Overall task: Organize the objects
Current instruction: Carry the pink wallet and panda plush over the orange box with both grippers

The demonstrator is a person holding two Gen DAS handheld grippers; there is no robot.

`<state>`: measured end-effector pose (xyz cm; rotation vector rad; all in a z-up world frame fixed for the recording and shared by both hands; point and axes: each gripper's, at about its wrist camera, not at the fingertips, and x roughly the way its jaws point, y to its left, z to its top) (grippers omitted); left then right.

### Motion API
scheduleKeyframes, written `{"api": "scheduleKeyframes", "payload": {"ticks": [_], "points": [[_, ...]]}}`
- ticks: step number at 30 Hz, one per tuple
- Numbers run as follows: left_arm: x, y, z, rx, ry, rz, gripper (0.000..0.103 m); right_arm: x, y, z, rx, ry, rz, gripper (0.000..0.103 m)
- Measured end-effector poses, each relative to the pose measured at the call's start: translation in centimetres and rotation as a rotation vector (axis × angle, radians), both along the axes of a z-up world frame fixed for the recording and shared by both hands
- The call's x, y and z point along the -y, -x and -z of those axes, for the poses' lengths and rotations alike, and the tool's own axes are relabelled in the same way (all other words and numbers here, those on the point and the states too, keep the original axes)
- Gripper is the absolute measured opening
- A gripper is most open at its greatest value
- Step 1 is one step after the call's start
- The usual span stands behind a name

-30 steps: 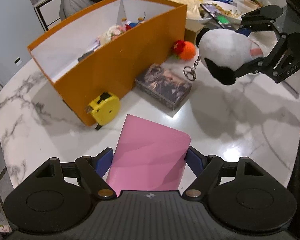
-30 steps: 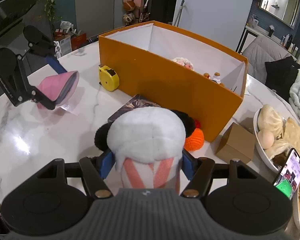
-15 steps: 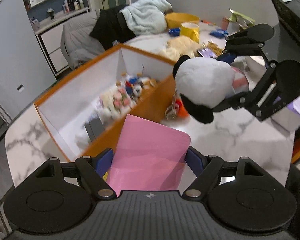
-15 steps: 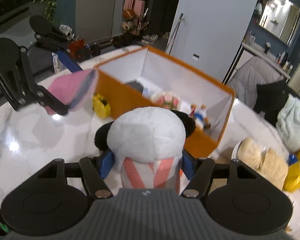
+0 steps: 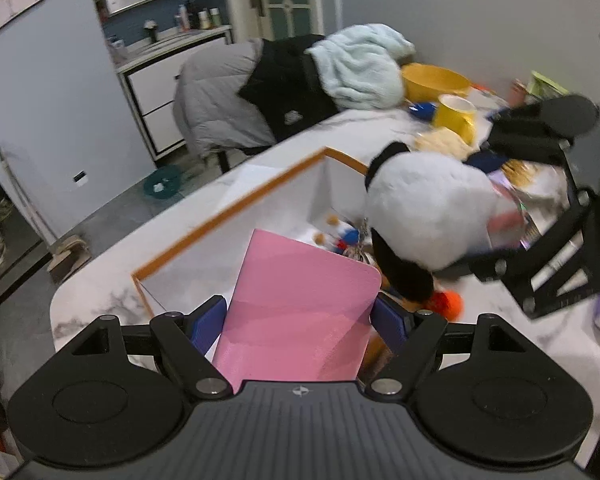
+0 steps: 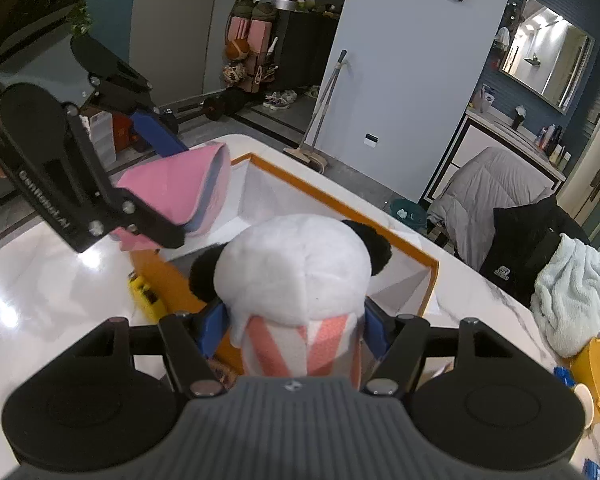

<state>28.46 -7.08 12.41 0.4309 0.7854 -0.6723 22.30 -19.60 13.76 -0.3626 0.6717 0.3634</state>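
My left gripper (image 5: 298, 316) is shut on a pink notebook (image 5: 296, 304) and holds it in the air over the near end of the orange box (image 5: 228, 216). My right gripper (image 6: 296, 328) is shut on a white panda plush (image 6: 296, 268) with black ears and a pink striped body, held above the box's near wall. The box (image 6: 380, 232) has white inner walls and small toys (image 5: 340, 236) at its bottom. The notebook also shows in the right wrist view (image 6: 180, 188), and the plush shows in the left wrist view (image 5: 428, 216).
A yellow tape measure (image 6: 146, 298) lies on the marble table (image 6: 40, 280) beside the box. An orange and red pom-pom (image 5: 446, 300) lies by the box. Yellow bowl (image 5: 434, 80), yellow mug (image 5: 456, 116) and food sit at the far end. A chair draped with clothes (image 5: 284, 84) stands behind.
Both grippers have risen and moved toward the box with their objects. The notebook and the plush now hang over the box opening instead of low over the table.
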Motion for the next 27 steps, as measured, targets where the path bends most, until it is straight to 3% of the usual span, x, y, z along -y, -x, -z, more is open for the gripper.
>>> {"api": "scheduleKeyframes", "payload": {"ticks": [12, 19, 27], "points": [[0.7, -5.3, 2.1, -0.012, -0.042, -0.087, 0.092, -0.7, -7.2, 2.1, -0.032, 0.006, 0.057, 0.069], [0.1, -6.8, 4.8, -0.047, -0.07, -0.103, 0.092, -0.6, -9.0, 4.6, -0.069, 0.018, 0.069, 0.069], [1.0, -8.3, 6.3, -0.033, -0.13, -0.113, 0.092, -0.3, -10.5, 6.7, -0.073, 0.035, 0.081, 0.069]]}}
